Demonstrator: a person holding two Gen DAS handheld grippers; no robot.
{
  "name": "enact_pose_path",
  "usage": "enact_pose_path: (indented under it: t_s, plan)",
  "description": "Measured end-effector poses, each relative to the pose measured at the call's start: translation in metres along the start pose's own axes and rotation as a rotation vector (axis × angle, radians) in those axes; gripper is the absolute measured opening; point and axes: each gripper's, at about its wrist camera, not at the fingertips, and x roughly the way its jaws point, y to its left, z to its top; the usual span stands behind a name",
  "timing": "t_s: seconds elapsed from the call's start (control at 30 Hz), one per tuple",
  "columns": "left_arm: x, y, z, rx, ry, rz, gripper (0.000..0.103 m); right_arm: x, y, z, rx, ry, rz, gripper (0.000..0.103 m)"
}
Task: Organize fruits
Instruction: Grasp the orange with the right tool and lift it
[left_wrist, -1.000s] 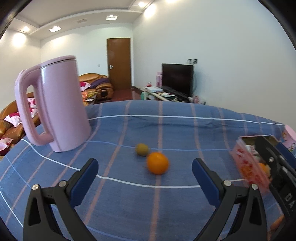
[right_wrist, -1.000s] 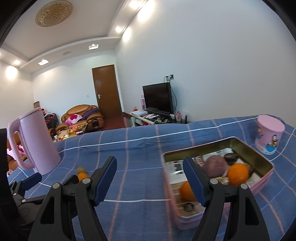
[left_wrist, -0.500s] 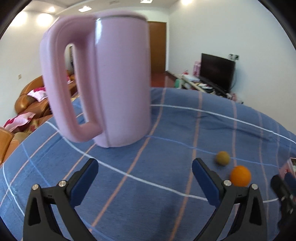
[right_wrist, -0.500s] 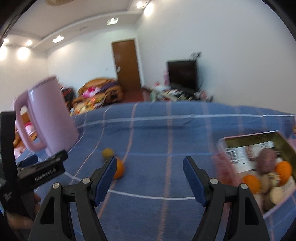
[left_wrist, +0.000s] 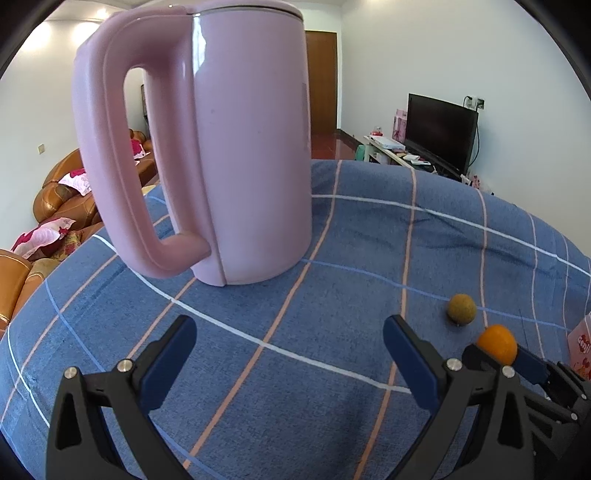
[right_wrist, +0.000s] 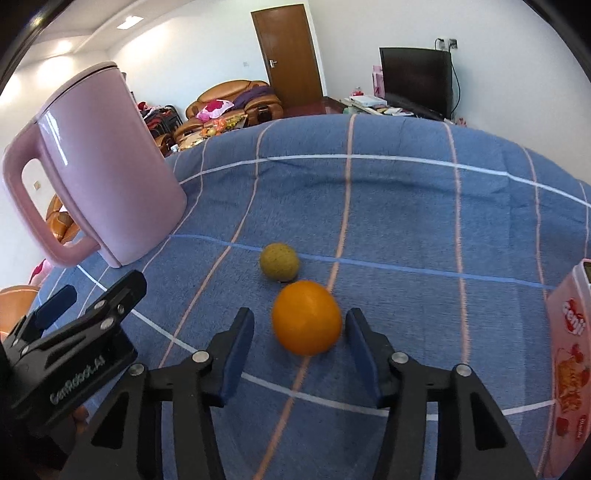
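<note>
Right gripper (right_wrist: 299, 332) jaws closing around orange (right_wrist: 306, 317), not yet gripping; greenish fruit (right_wrist: 279, 261) still loose; left gripper (left_wrist: 288, 354) open, empty.

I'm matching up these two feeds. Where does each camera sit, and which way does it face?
Left wrist: on the left gripper, angled down over the cloth at the kettle; its open fingers show, with the right gripper beside them.
Right wrist: on the right gripper, angled down at the orange between its closing fingers, a gap still on the left side; the left gripper shows too.
Shared: kettle, orange, green fruit, pink tin, TV.
</note>
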Motion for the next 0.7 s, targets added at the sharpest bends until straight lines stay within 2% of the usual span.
enact_pose_path:
  t_s: [0.2,0.27,0.3,0.43,0.53,0.7]
  plan:
    - [0.004,0.001,0.001,-0.003,0.005,0.006,0.103,0.001,0.006,0.002,-0.027,0.010,-0.040,0.049]
    - [0.006,0.002,0.001,-0.006,0.007,0.006,0.103,0.002,0.009,0.002,-0.038,0.011,-0.057,0.043]
    - [0.006,0.002,0.001,-0.008,0.007,0.006,0.103,0.002,0.009,0.003,-0.039,0.010,-0.057,0.038]
    - [0.006,0.004,0.001,-0.013,0.005,0.005,0.103,-0.003,0.006,0.002,-0.020,-0.010,-0.057,0.037]
    - [0.006,0.004,0.001,-0.012,0.004,0.004,0.103,-0.023,0.005,-0.001,-0.004,-0.098,-0.068,0.037]
    - [0.003,0.003,-0.001,0.000,-0.002,-0.005,0.103,-0.058,0.011,-0.011,-0.026,-0.263,-0.153,0.037]
